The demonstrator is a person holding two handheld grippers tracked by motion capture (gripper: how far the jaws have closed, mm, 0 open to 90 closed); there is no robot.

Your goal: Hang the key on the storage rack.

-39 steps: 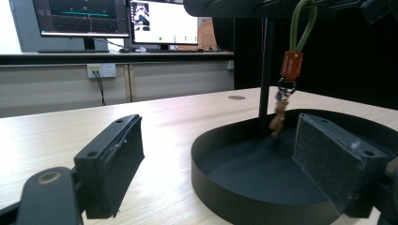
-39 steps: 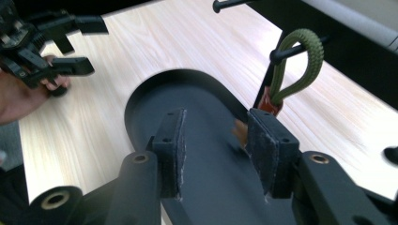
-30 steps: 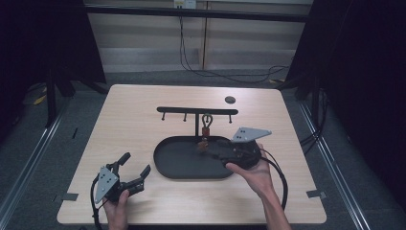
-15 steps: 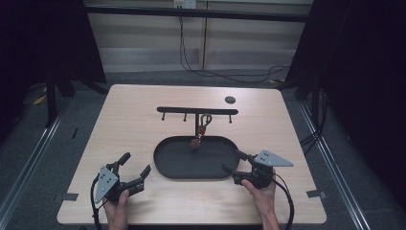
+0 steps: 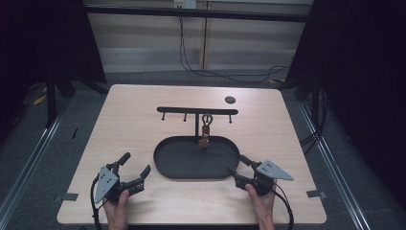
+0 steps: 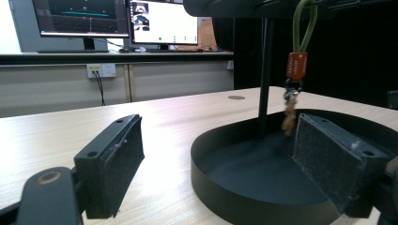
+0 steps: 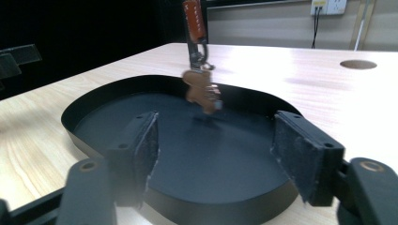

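Your right tongs [image 5: 238, 166] have drawn back from the hanging keychain [image 5: 205, 131] to the near right end of the oval black tray [image 5: 167, 165] and now rest on the surface [image 5: 297, 139], released and holding nothing. Your left tongs [image 5: 133, 163], also released, lie unmoved at the tray's near left. The keychain, blurred in the right gripper view [image 7: 201, 84], hangs by its green loop from a hook of the black T-shaped rack [image 5: 182, 110], above the tray. The hanging step therefore appears complete.
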